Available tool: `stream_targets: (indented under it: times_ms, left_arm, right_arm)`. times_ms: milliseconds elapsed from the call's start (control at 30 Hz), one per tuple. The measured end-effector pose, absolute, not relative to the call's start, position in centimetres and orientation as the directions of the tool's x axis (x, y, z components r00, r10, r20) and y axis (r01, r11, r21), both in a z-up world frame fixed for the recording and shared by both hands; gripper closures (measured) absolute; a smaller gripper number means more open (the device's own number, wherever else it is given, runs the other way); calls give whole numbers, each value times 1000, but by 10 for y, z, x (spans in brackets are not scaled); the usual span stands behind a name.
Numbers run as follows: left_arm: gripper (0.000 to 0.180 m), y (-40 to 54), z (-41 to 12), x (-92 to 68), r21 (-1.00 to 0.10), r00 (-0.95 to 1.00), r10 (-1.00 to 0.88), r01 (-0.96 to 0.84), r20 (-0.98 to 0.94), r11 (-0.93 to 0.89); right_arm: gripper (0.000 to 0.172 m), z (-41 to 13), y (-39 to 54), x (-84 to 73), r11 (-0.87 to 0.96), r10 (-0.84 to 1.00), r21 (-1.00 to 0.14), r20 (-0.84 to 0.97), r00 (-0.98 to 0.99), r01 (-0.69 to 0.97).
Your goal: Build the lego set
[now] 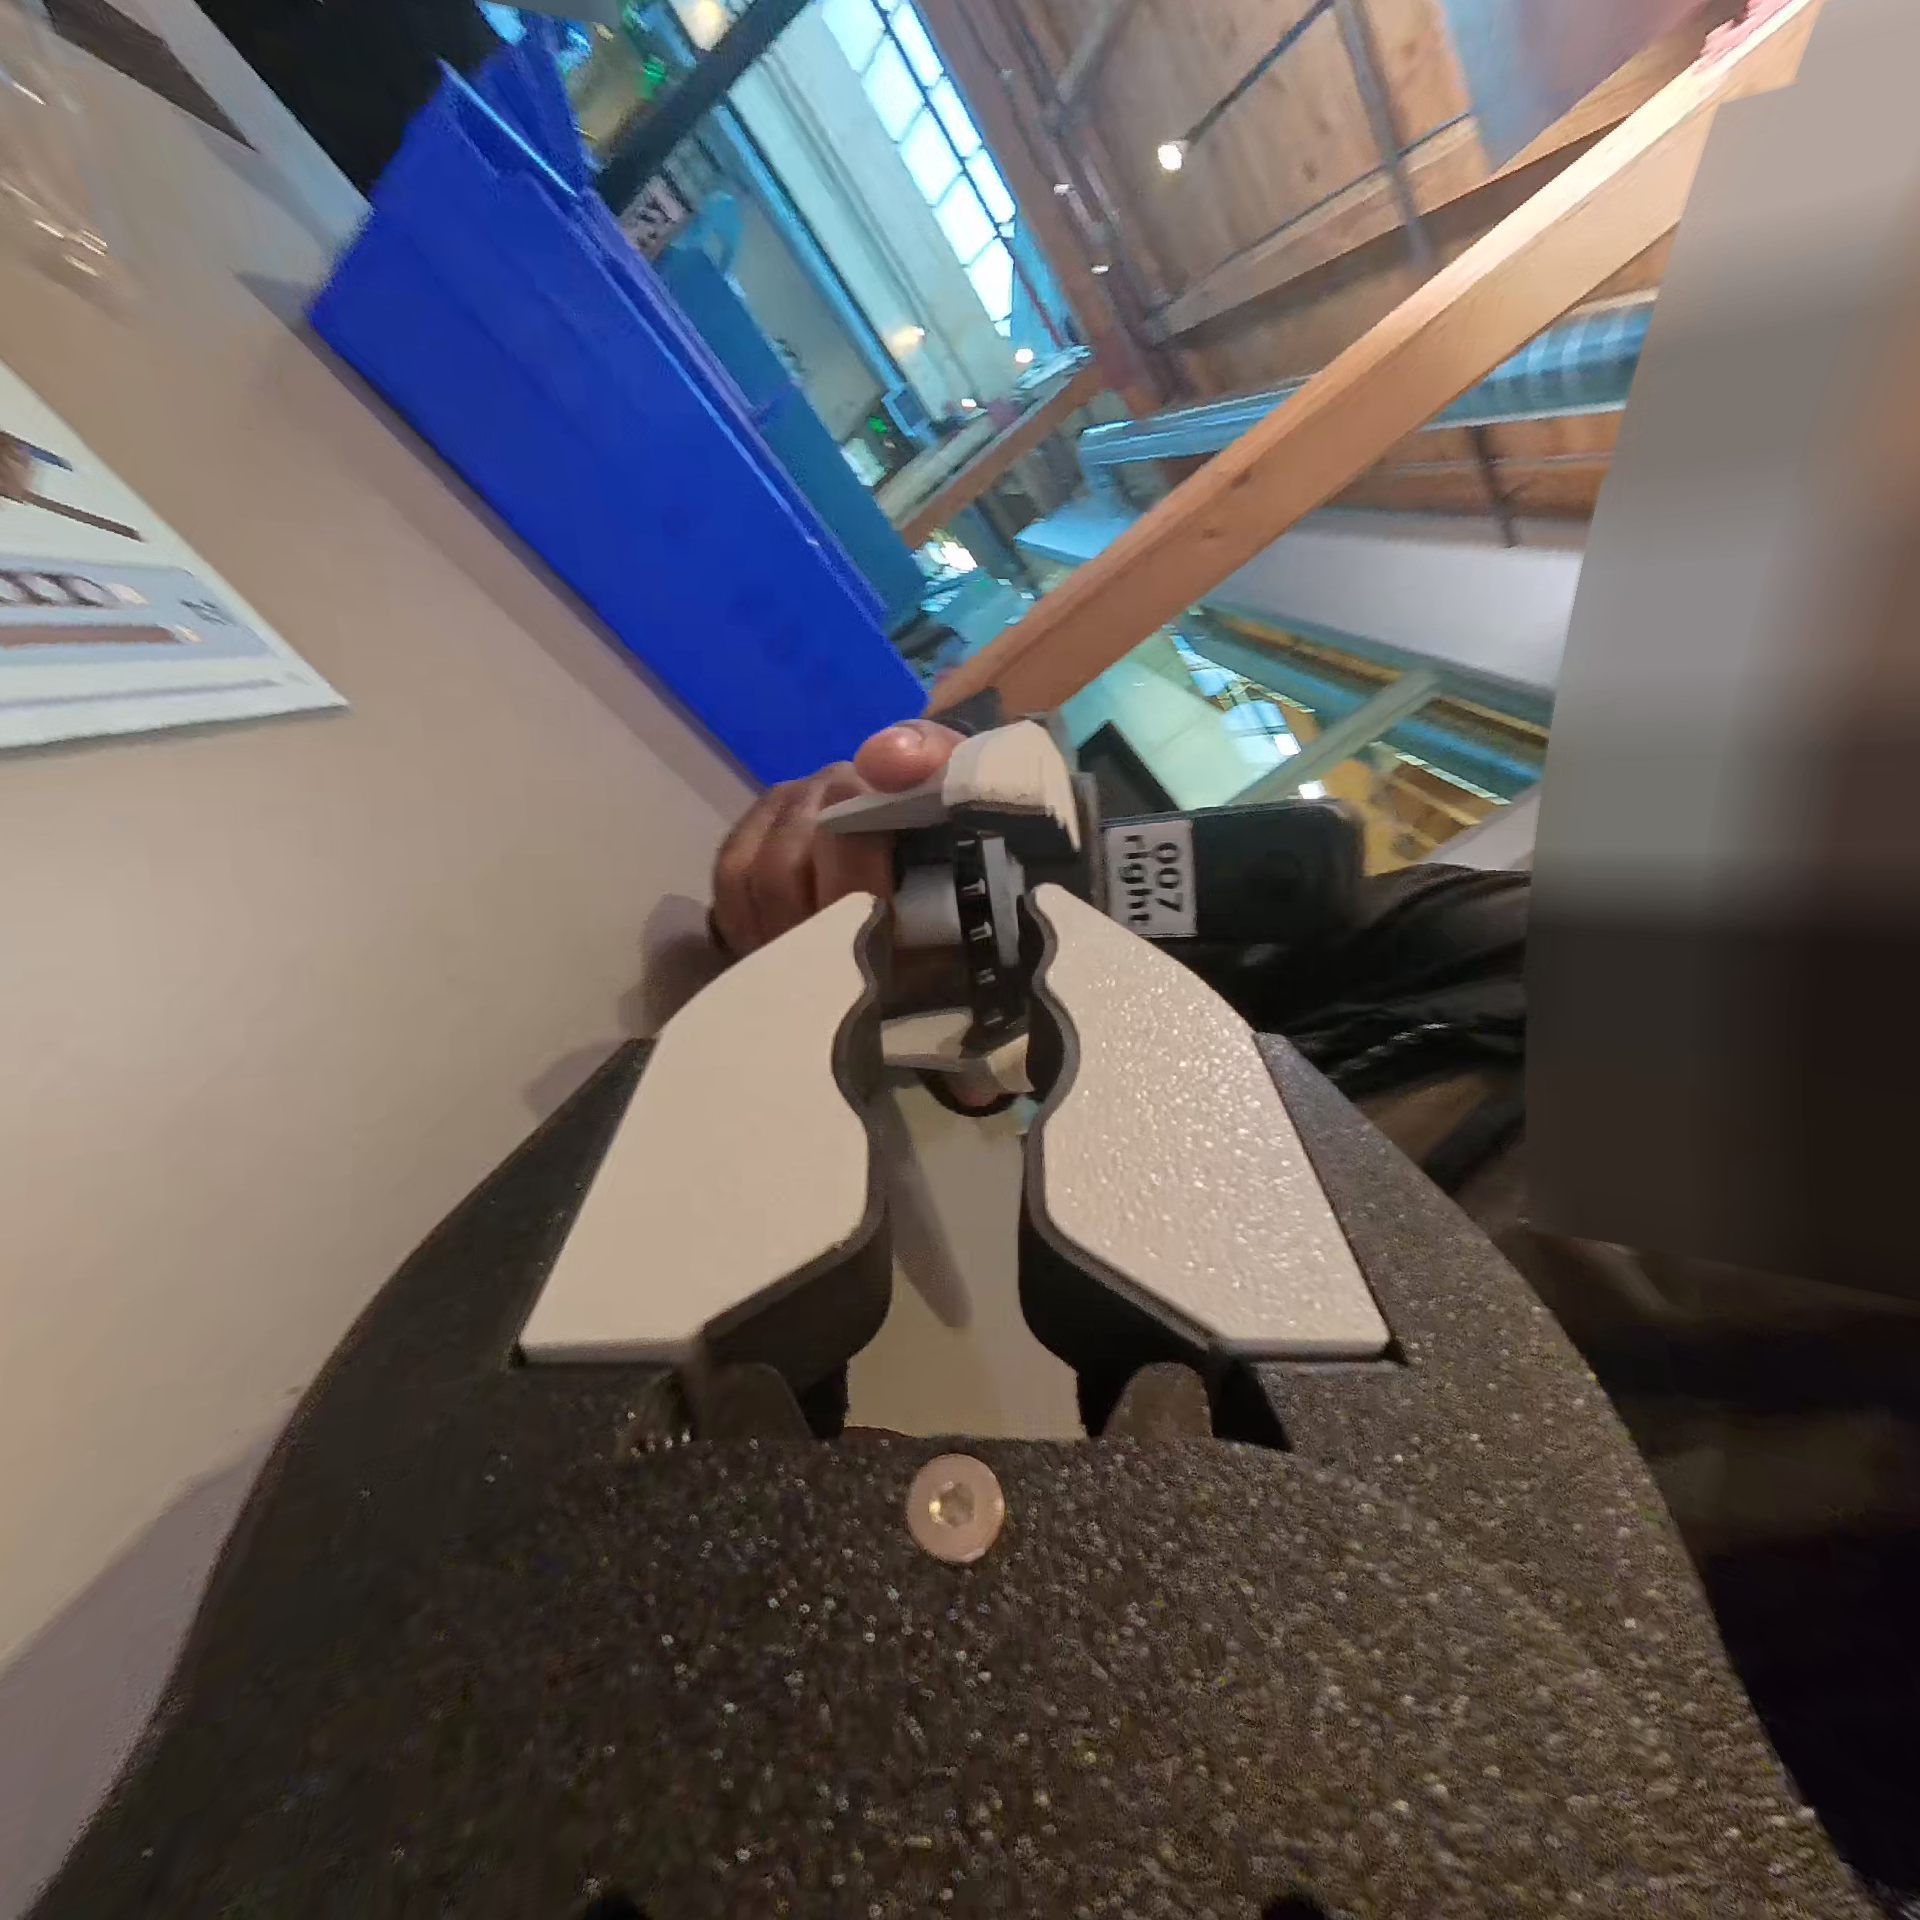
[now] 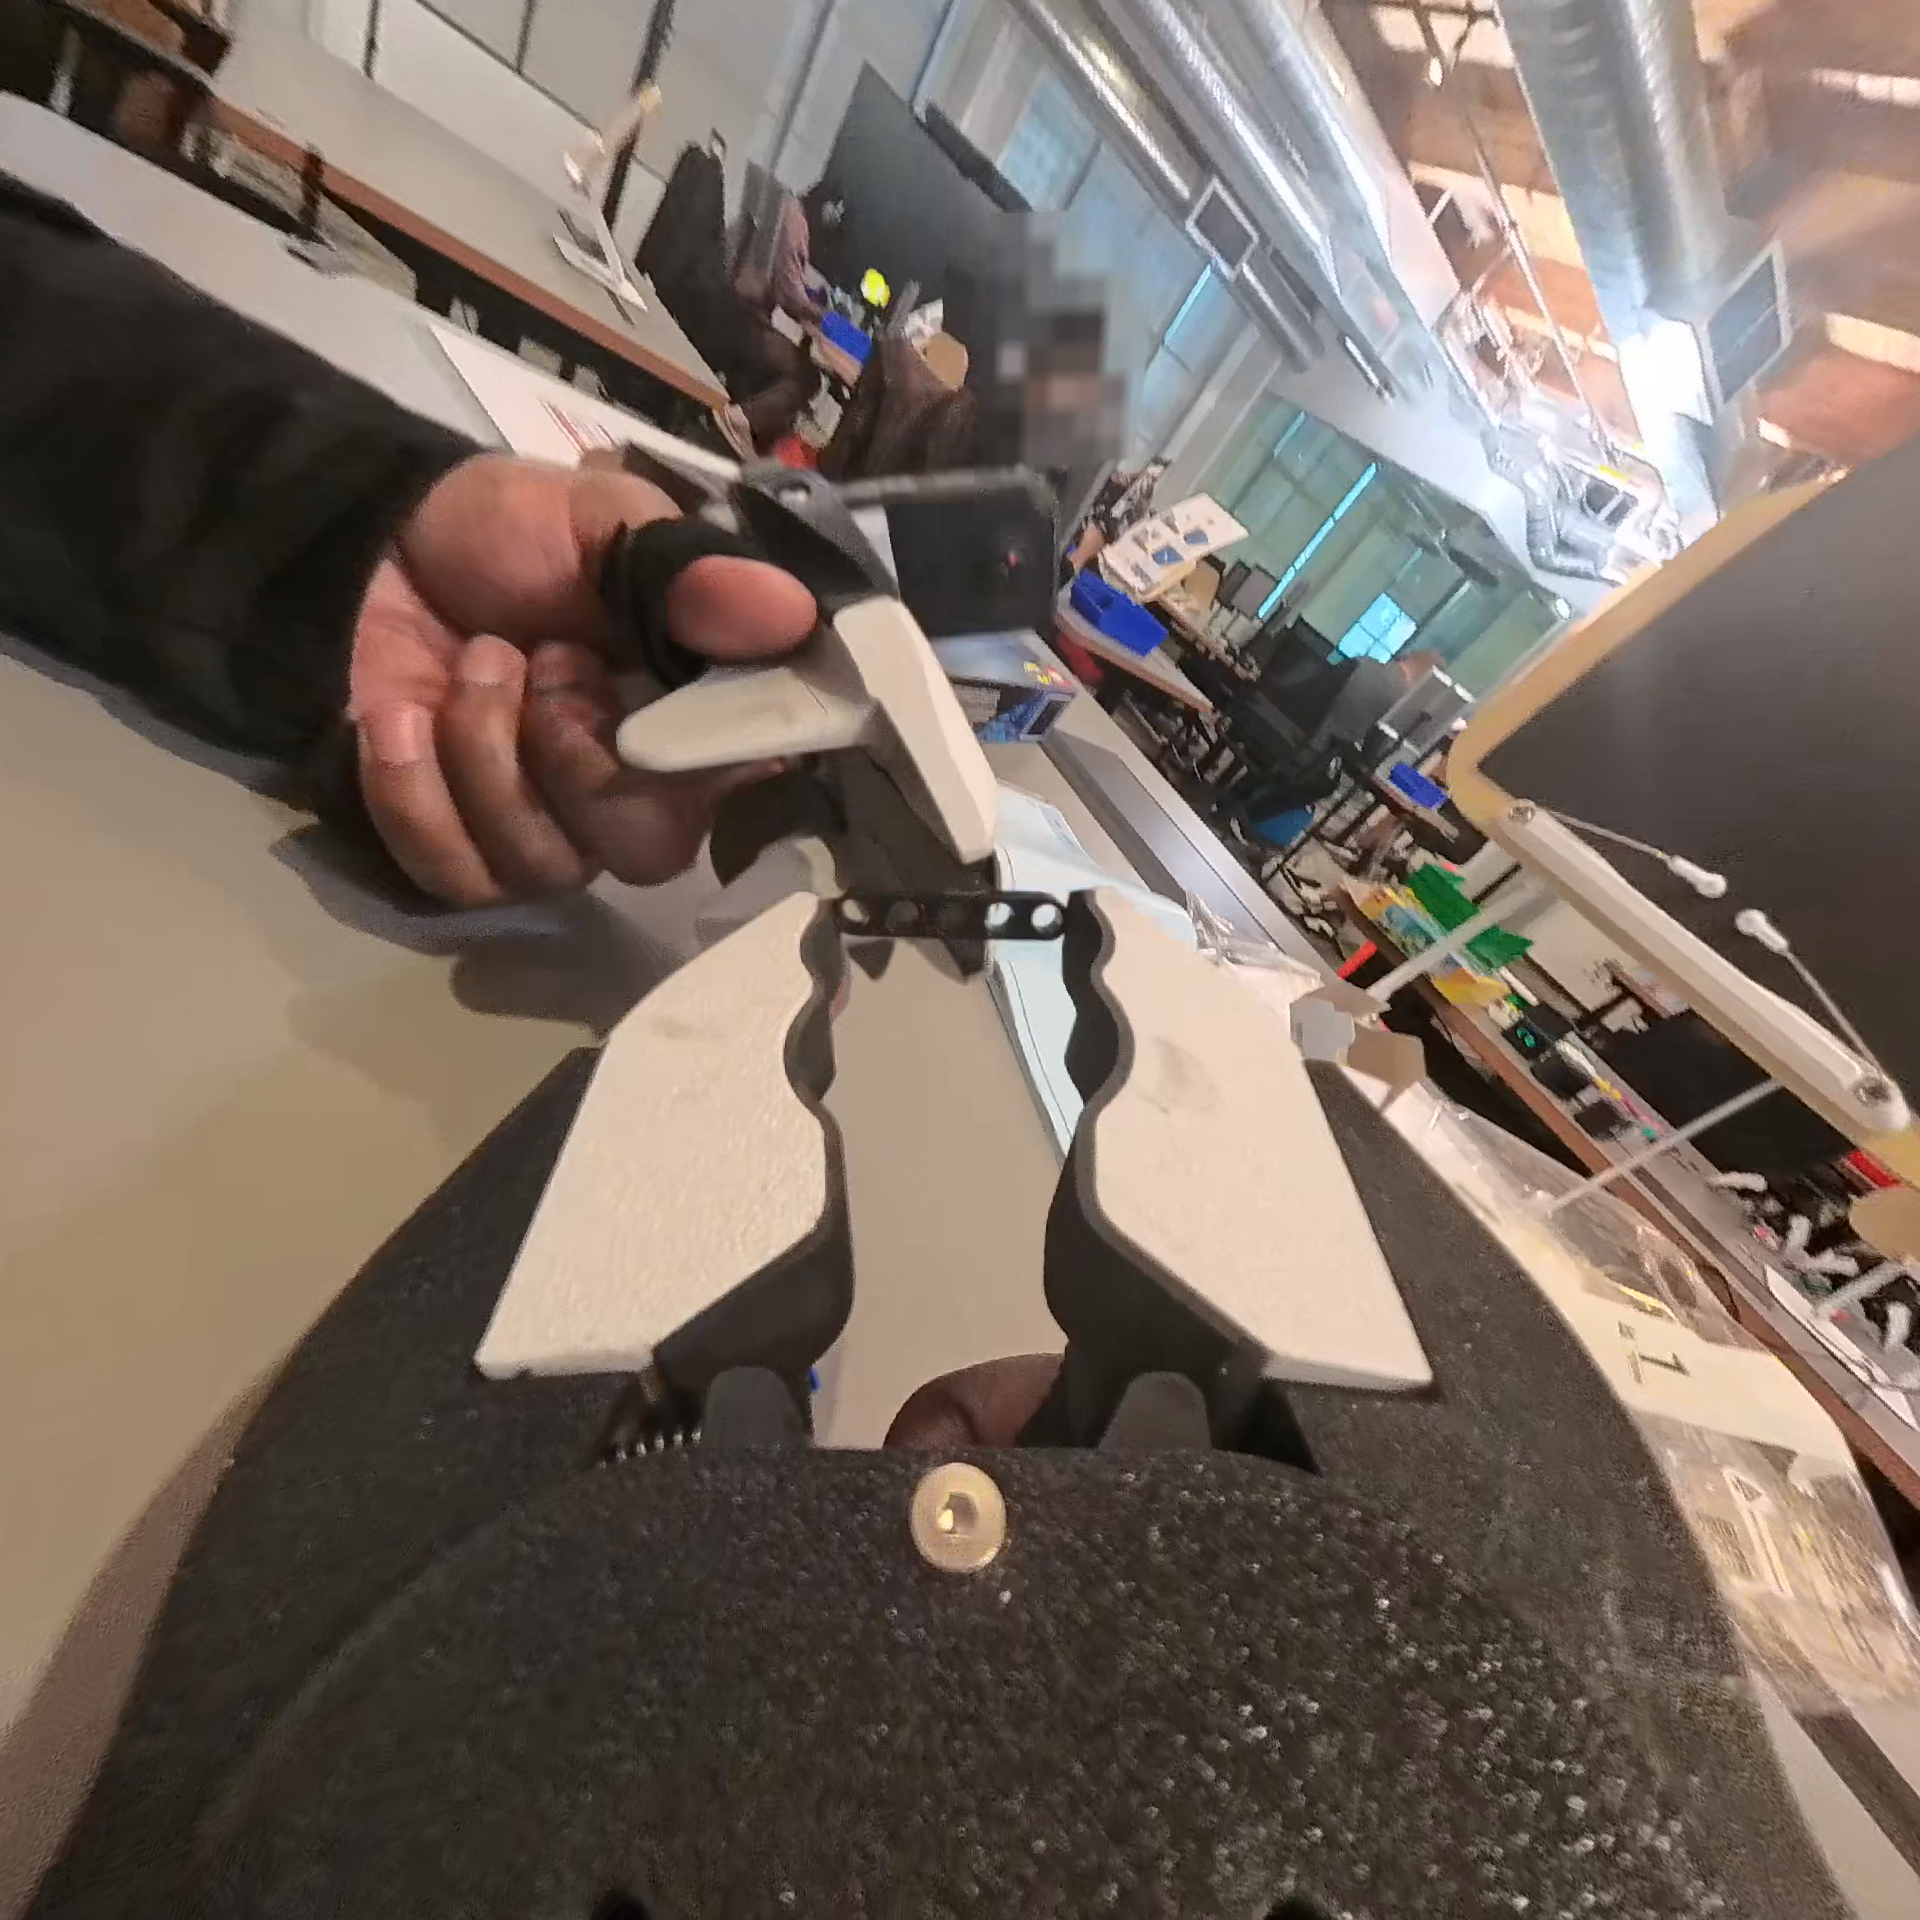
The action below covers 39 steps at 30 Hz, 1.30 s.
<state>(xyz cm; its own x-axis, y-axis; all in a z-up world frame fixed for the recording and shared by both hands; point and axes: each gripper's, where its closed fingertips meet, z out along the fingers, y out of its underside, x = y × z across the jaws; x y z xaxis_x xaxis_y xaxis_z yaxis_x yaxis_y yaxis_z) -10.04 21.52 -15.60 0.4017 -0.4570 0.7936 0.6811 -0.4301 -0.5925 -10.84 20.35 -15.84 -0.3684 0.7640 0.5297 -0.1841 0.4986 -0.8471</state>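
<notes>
My right gripper (image 2: 951, 920) is shut on a black beam with a row of holes (image 2: 1023, 916). It grips the beam end to end, above the table. In the right wrist view my left gripper (image 2: 935, 883) comes down from above onto the middle of the beam, held by a hand (image 2: 499, 707). In the left wrist view my left gripper (image 1: 956, 925) is open. The beam (image 1: 992, 935) stands edge-on between its pads, close to the right-hand pad, with a gap on the left side. The right gripper's fingers (image 1: 1008, 769) grip the beam above and below.
A blue bin (image 1: 582, 436) stands at the table's far edge, and a printed sheet (image 1: 125, 623) lies on the left. A wood-framed black board (image 2: 1714, 675) and clear plastic bags (image 2: 1714, 1455) are on the right. The beige table (image 2: 208, 987) lies below. Cluttered benches stand behind. My left and right fingertips are right by each other.
</notes>
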Motion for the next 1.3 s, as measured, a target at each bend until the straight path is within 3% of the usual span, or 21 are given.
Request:
stream_targets:
  times_ms: [333, 667, 1300]
  left_arm:
    - [158, 206, -144, -83, -505, 191, -547, 699, 815, -507]
    - [171, 202, -143, -82, -489, 151, -558, 696, 816, -526]
    - [169, 198, -146, -73, -511, 155, -562, 653, 813, -559]
  right_arm:
    - [130, -146, 191, -97, 455, 746, -845, 534, -398, -281]
    - [130, -149, 189, -96, 450, 737, -846, 532, -417, -285]
    - [130, -150, 187, -95, 438, 730, -852, 524, -439, -288]
